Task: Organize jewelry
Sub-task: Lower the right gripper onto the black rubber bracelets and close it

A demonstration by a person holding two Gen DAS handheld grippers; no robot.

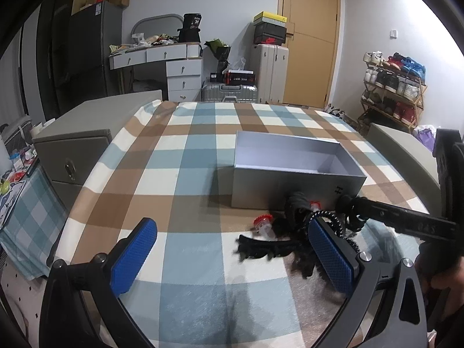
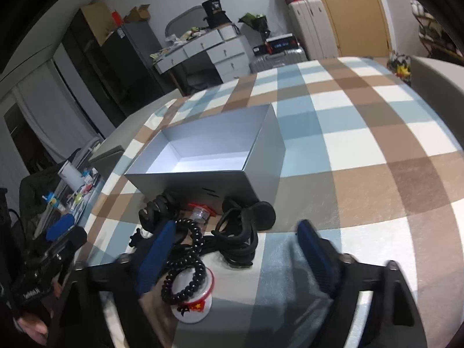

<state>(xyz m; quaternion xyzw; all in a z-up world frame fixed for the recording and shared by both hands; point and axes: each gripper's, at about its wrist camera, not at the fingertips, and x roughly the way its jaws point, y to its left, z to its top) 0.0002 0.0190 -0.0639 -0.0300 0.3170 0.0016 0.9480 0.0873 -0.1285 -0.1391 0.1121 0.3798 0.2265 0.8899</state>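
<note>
Right tongs [image 2: 235,249]: white cup [image 2: 192,304] visible

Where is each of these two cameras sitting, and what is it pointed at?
Left wrist: sits on the left claw, looking down its blue fingers across the checked cloth at the grey box; the right claw enters from the right.
Right wrist: sits on the right claw, over black hair ties; a hand shows lower left.
Shared: box, cloth, hair ties.

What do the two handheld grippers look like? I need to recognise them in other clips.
Both the left gripper and right gripper have black frames with silver bolts and two flat fingers faced with blue, diamond-textured pads. No cables show on either.
</note>
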